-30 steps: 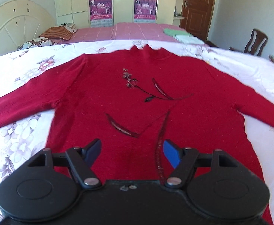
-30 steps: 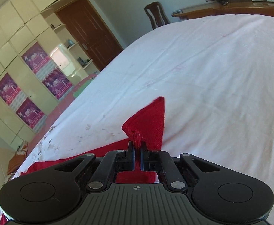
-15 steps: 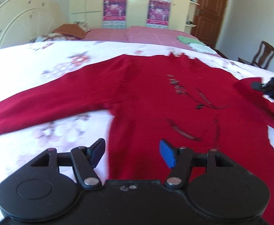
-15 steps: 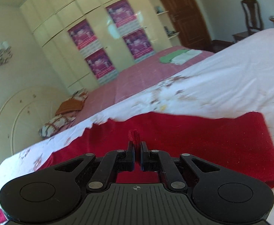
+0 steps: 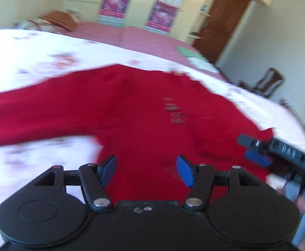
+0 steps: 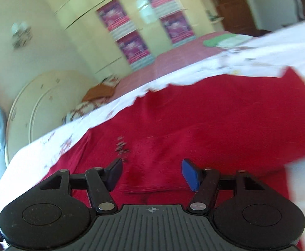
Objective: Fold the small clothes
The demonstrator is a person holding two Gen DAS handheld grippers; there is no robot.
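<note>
A red sweater [image 5: 144, 113] with dark embroidery lies flat on the white flowered bedsheet [image 5: 37, 62]. Its left sleeve [image 5: 27, 117] stretches out to the left. Its right sleeve [image 6: 246, 121] lies folded across the body. My left gripper [image 5: 146, 169] is open and empty, low over the sweater's lower part. My right gripper [image 6: 152, 173] is open and empty above the sweater's body; it also shows in the left wrist view [image 5: 254, 148] at the right, beside the folded sleeve. Both views are blurred.
A pink bed [image 5: 135, 35] with pillows [image 5: 58, 19] and folded green cloth [image 5: 185, 52] stands behind. Wardrobes with posters [image 6: 131, 41], a brown door [image 5: 225, 14] and a wooden chair [image 5: 271, 81] are at the back and right.
My right gripper has let go of the right sleeve, which now lies over the sweater's body, and has opened. My left gripper has swung left, still open.
</note>
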